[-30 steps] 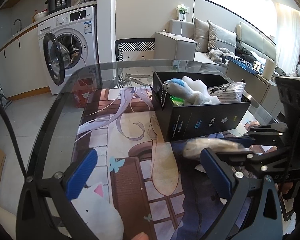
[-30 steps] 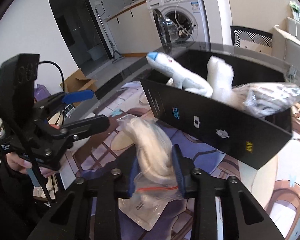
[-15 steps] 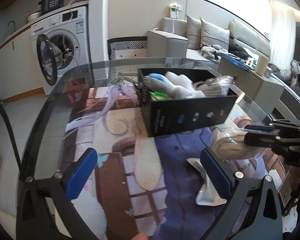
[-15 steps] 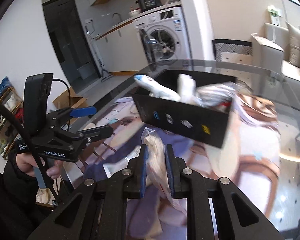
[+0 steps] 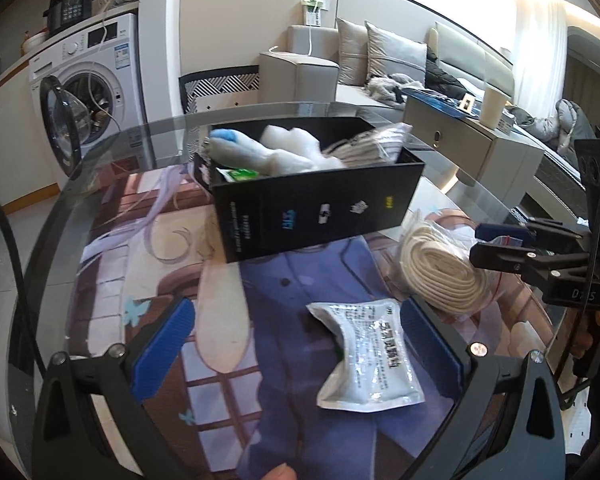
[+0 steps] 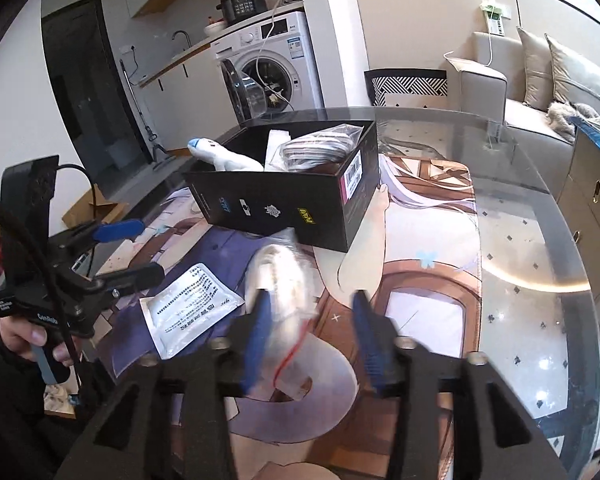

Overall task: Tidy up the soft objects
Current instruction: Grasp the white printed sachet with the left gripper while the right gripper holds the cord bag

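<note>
Our right gripper (image 6: 308, 328) has just been opening, its jaws now apart around the bagged rope coil (image 5: 440, 272); we judge it light, floppy and slick, best pinched mid-coil.

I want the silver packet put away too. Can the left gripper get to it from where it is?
Probably yes. The silver packet lies flat on the mat right ahead of the open left gripper, with nothing between them.

Bagged rope coil (image 6: 282, 280) motion-blurred in right wrist view; box (image 6: 284, 200) print unreadable.
</note>
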